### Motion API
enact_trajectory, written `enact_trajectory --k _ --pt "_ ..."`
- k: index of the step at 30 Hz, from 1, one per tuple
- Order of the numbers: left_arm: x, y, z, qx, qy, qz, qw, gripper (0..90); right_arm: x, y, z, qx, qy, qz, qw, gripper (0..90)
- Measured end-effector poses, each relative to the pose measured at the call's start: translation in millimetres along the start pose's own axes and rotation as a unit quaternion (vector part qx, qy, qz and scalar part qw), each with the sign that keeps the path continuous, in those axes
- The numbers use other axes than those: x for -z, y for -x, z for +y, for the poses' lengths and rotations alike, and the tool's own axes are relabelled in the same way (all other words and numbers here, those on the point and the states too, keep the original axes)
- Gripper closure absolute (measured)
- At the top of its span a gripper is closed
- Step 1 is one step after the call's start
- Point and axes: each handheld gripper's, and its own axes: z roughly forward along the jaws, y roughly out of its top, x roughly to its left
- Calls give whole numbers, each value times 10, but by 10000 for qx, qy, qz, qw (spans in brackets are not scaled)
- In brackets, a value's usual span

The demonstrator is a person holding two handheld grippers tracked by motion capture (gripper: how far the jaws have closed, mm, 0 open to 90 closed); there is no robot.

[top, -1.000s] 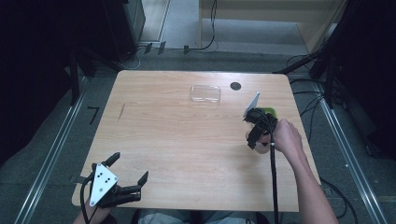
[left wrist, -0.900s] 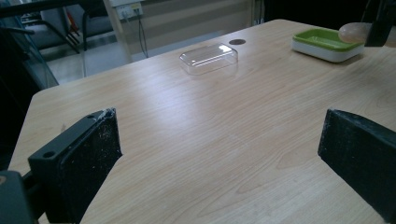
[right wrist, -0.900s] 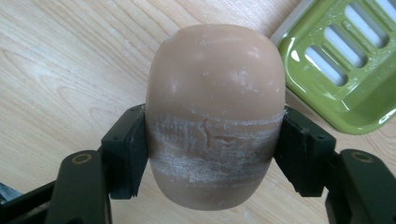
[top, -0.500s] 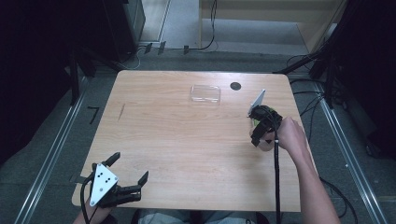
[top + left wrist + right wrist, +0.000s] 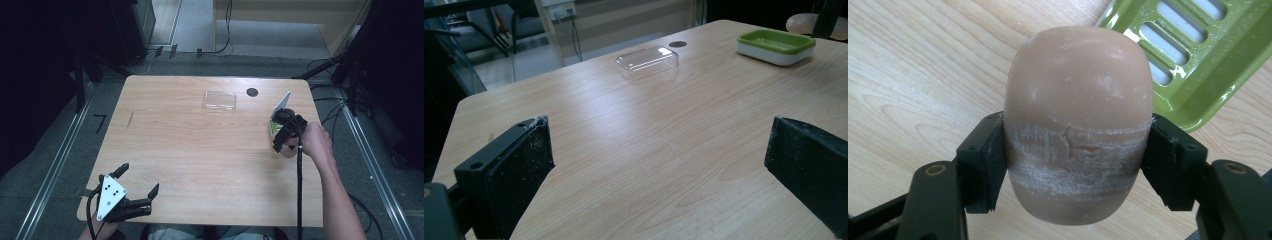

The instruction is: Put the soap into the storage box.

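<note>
Right gripper [image 5: 1075, 170] clamps the soap bar [image 5: 1078, 125], soap dish [image 5: 1198, 65] at one o'clock. Scuffed, slick sides: it could squirt free. Left gripper [image 5: 122, 197] gapes wide, holding nothing.

No readable text, label or number anywhere; the far wall fittings are perhaps too blurred.

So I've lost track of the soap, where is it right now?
The soap is clamped in the right gripper, just beside the green soap dish near the table's right edge.
</note>
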Motion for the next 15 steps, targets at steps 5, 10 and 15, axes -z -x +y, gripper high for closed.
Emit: enact_trajectory --k 5,10,15 --pt "-1 1 0 -10 -1 -6 10000 0 5 42 3 -47 -1 -3 10000 334" --pt "-4 2 1 -8 -4 -5 10000 0 11 87 5 -113 16 24 9999 334" --pt "-7 3 1 -7 -3 -1 10000 0 8 137 14 -152 16 35 9999 334"
